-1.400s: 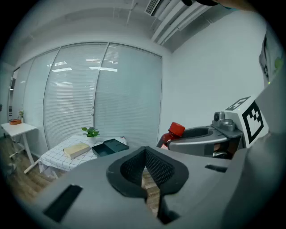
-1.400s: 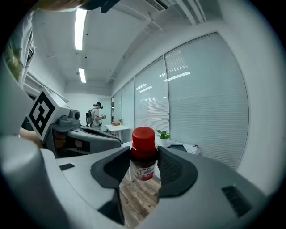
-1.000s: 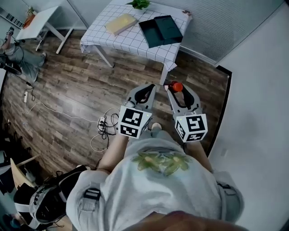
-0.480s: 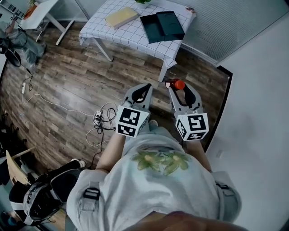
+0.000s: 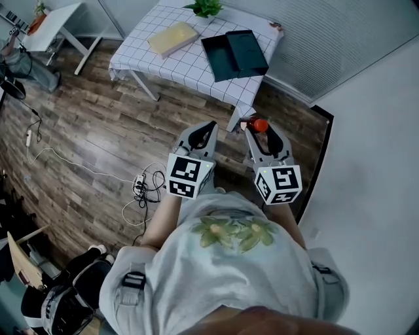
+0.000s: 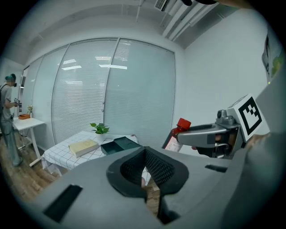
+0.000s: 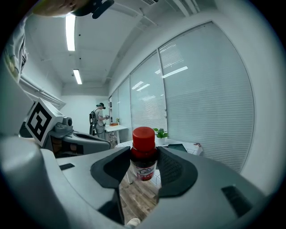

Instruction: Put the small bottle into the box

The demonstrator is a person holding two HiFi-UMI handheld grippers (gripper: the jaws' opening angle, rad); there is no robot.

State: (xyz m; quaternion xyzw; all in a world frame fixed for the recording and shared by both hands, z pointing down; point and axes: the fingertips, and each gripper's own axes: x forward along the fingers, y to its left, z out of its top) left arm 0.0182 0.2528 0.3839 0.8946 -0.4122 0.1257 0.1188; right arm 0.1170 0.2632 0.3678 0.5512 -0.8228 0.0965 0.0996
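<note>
A small dark bottle (image 7: 143,156) with a red cap sits upright between the jaws of my right gripper (image 7: 143,166), which is shut on it. In the head view the bottle's red cap (image 5: 259,125) shows at the tip of the right gripper (image 5: 258,131), held over the wood floor. The bottle (image 6: 177,135) also shows in the left gripper view. My left gripper (image 5: 207,128) is held beside it, shut with nothing between its jaws (image 6: 144,169). The dark green open box (image 5: 234,54) lies on the checked table (image 5: 183,59) ahead, well beyond both grippers.
A tan flat box (image 5: 173,37) and a potted plant (image 5: 205,8) also sit on the table. Cables and a power strip (image 5: 145,188) lie on the floor at left. A white wall (image 5: 373,150) is close on the right. A person (image 7: 99,120) stands by a white desk (image 5: 52,27).
The view has shifted slightly; the table sits a little lower and leftward in frame. Both grippers hold about the same pose, the bottle still in the right one.
</note>
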